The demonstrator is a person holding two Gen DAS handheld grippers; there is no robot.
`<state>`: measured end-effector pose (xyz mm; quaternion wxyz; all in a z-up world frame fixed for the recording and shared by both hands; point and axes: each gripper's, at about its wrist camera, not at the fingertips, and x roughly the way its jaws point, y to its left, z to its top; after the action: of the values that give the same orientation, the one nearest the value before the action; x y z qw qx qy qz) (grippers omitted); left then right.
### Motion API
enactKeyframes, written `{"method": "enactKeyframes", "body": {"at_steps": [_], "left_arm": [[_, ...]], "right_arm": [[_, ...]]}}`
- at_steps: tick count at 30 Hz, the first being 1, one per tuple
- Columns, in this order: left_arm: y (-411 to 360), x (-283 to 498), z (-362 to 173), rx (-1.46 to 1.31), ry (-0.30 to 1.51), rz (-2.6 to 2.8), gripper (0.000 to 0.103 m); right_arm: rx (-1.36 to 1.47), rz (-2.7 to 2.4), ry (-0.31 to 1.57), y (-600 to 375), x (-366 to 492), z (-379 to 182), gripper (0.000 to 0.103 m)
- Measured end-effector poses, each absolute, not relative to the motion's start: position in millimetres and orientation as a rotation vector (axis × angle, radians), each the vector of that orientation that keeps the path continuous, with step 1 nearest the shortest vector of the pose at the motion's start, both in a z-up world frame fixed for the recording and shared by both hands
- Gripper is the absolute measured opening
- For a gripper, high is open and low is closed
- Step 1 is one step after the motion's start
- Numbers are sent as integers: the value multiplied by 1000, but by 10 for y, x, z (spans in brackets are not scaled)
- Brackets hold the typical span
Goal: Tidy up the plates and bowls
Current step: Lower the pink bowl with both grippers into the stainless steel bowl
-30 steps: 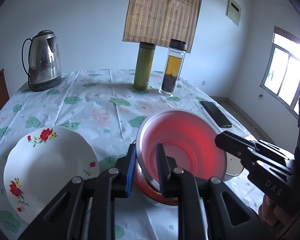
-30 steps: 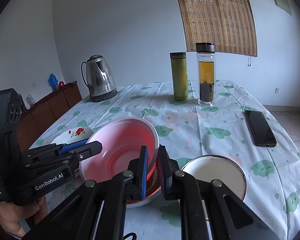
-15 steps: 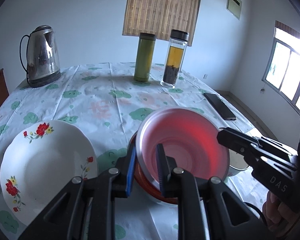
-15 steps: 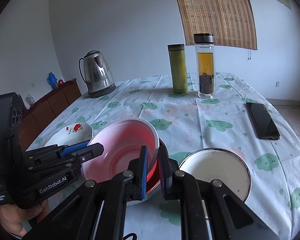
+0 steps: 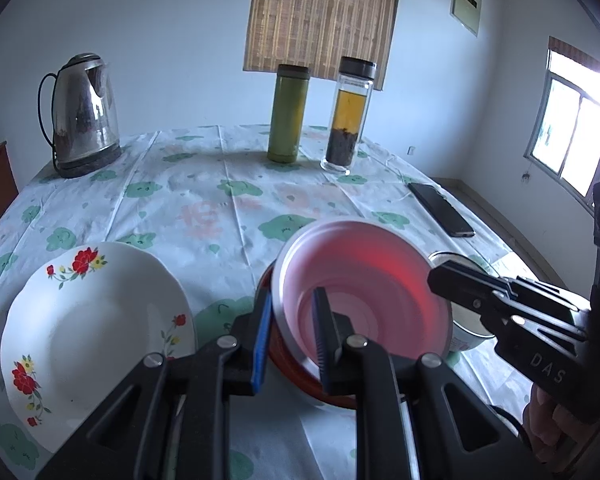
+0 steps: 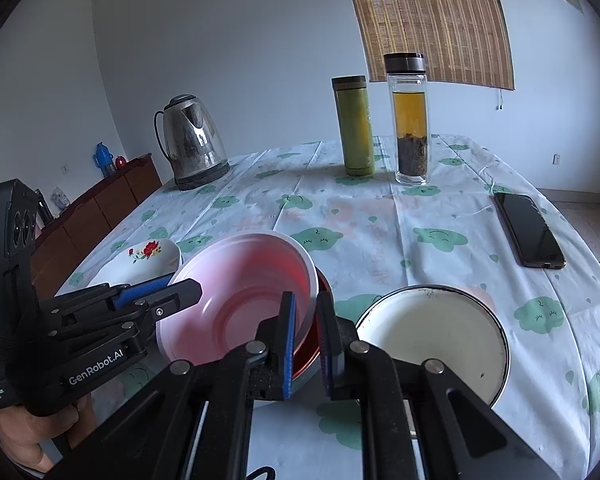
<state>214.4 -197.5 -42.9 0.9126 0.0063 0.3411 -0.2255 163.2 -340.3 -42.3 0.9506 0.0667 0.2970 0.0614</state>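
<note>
A translucent pink bowl (image 5: pixel 364 284) is tilted over a red bowl (image 5: pixel 296 368) on the flowered tablecloth. My left gripper (image 5: pixel 290 334) is shut on the pink bowl's near rim. My right gripper (image 6: pixel 306 334) is shut on its opposite rim, and the pink bowl (image 6: pixel 240 296) and red bowl (image 6: pixel 312 344) show there too. A white plate with red flowers (image 5: pixel 88 332) lies to the left. A white enamel bowl (image 6: pixel 432 336) sits to the right, touching nothing.
A steel kettle (image 5: pixel 84 112) stands at the back left. A green flask (image 5: pixel 290 114) and a glass tea bottle (image 5: pixel 348 116) stand at the back middle. A black phone (image 6: pixel 528 230) lies at the right near the table edge. A wooden cabinet (image 6: pixel 108 200) is beyond the left edge.
Both grippers have drawn back slightly and lowered with the pink bowl still held between them; it now sits closer over the red bowl.
</note>
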Motion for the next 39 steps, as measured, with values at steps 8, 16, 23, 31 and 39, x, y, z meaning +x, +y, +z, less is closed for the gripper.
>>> {"method": "enactKeyframes", "body": {"at_steps": [8,16,23,31,39], "left_arm": [[-2005,2134,-447,25,699,-471,17],[-2012,2117,-434,45,681,-459,17],[-2014,2126,-462,60,684,-450,17],[-2035,2139,-502,71,688,-455,17],[-2037,2136,-503,71,686,-456,17]], "right_arm": [[122,111,600,-3406,1635,-443,12],[105,110,604,-3386,1638,-479,12],[96,112,605,-3362,1624,-483,12],[91,104,617,-3372,1641,-510,12],[91,99,620,-3370,1647,-532,12]]}}
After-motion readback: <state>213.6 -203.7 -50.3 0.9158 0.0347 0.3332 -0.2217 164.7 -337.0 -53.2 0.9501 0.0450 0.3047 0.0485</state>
